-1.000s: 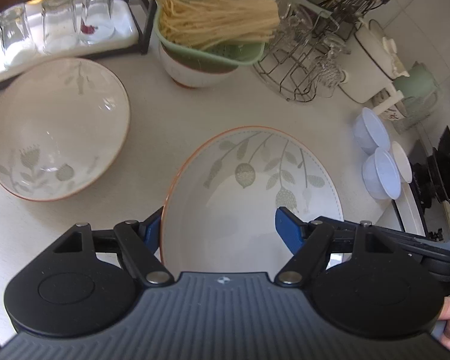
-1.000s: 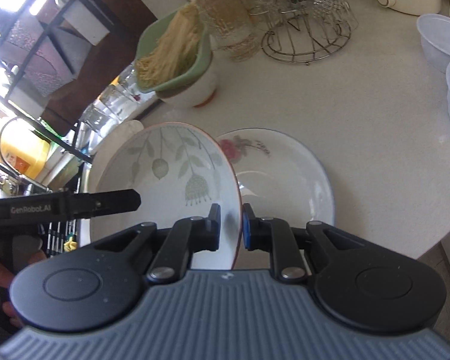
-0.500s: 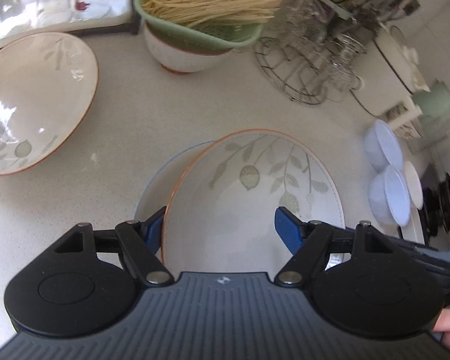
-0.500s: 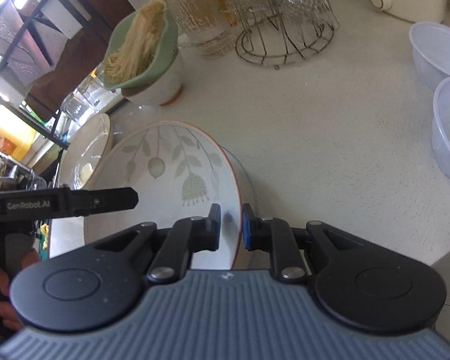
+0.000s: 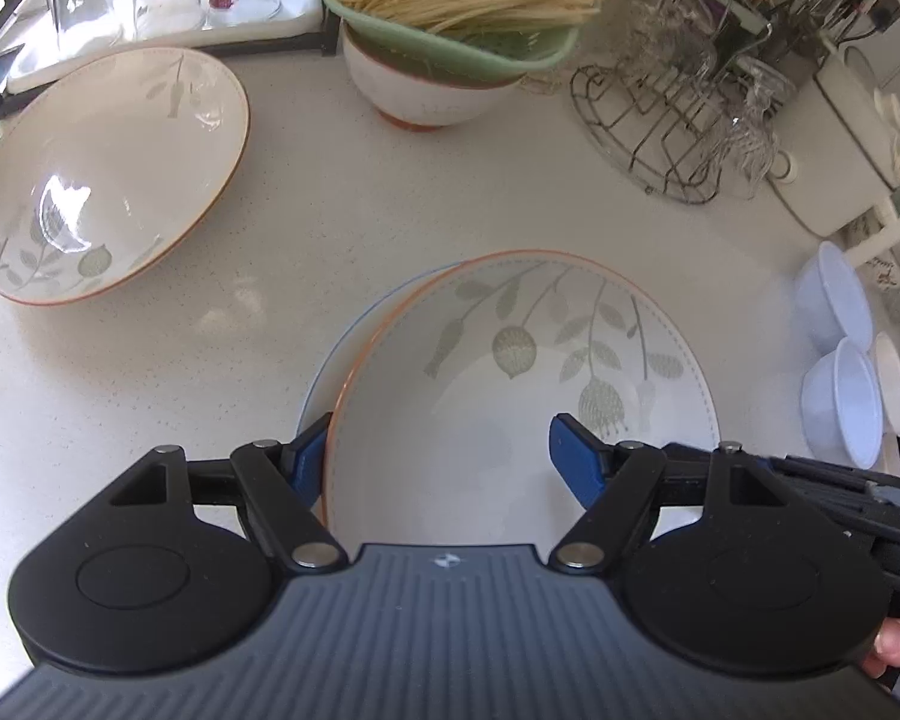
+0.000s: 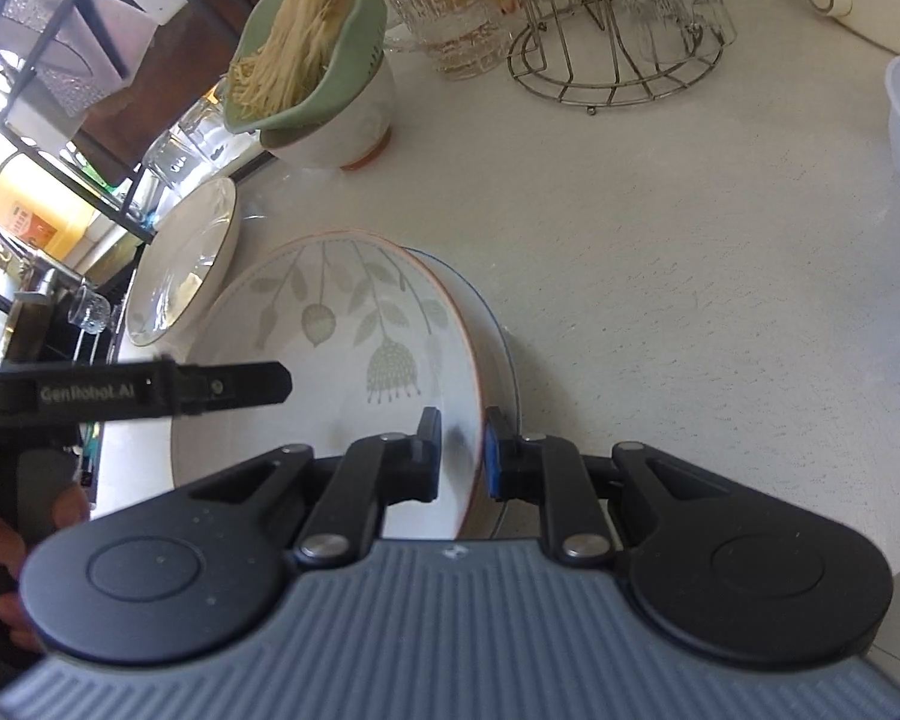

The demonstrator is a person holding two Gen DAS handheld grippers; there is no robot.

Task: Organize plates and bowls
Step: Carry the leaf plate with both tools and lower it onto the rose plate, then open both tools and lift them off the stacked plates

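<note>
Since a second ago, leaf bowl [image 5: 510, 396] sits lower over blue-rimmed plate [image 5: 324, 372]. Right gripper [image 6: 461, 450] pinches its rim; left gripper [image 5: 435, 456] straddles it, spread. Early release risks chipping.

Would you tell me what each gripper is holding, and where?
The right gripper pinches the leaf-pattern bowl by its rim; the left gripper is open and holds nothing.

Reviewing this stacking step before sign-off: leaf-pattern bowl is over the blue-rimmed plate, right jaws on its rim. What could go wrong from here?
1. The right gripper pinches only the rim of the bowl; it could pivot or slip.
2. The bowl sits off-centre over the plate, so it may settle crooked or clink.
3. The left gripper straddles the bowl's rim with open jaws, giving little support.
</note>
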